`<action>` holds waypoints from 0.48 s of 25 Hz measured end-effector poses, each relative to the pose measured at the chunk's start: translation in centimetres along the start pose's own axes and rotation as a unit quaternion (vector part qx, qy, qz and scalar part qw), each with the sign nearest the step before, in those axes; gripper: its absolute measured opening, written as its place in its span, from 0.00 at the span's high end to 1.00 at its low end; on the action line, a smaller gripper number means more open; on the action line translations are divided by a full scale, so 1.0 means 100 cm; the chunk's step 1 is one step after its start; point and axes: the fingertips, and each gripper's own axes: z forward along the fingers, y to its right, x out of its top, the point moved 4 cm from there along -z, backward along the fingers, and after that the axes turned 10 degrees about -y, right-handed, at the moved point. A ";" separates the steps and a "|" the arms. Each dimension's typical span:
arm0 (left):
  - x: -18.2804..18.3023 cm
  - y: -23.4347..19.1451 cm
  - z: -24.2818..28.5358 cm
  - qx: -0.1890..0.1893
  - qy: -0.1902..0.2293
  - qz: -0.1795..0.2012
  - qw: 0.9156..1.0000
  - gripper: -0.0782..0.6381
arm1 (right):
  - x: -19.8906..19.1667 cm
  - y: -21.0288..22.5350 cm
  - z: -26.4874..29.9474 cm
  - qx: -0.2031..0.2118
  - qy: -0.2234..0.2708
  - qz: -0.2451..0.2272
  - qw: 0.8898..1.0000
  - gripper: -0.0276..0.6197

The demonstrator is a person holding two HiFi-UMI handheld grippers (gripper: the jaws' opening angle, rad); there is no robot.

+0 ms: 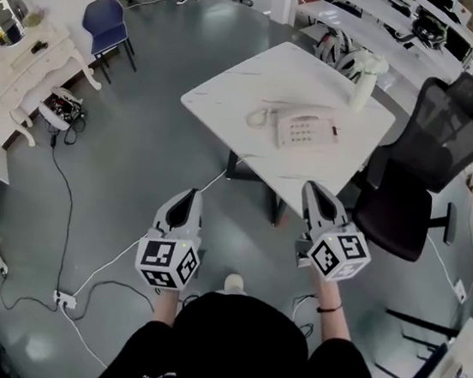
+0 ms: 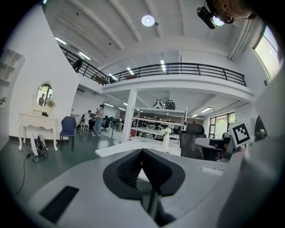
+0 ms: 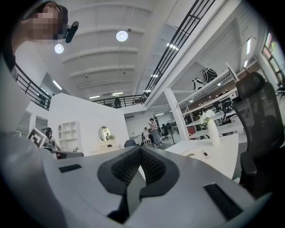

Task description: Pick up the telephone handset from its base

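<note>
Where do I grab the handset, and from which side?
Take the handset by its slim middle, between the thicker ends, jaws across its width, coming down from above. It lies flat along the base's left edge in the head view, so the left gripper likely suits.

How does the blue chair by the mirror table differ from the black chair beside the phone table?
The blue padded chair has a solid back and thin legs; the black office chair has a see-through mesh back. The blue one stands by the cream dressing table, the black one by the white table. Both are empty.
</note>
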 end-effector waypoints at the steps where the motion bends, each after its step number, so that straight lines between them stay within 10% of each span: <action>1: 0.001 -0.003 0.005 -0.004 0.000 0.002 1.000 0.89 | 0.001 0.001 0.004 -0.003 0.002 -0.002 1.000 0.97; 12: 0.003 -0.016 0.040 -0.021 -0.012 0.007 1.000 0.89 | -0.003 0.017 0.030 -0.017 -0.003 0.001 1.000 0.97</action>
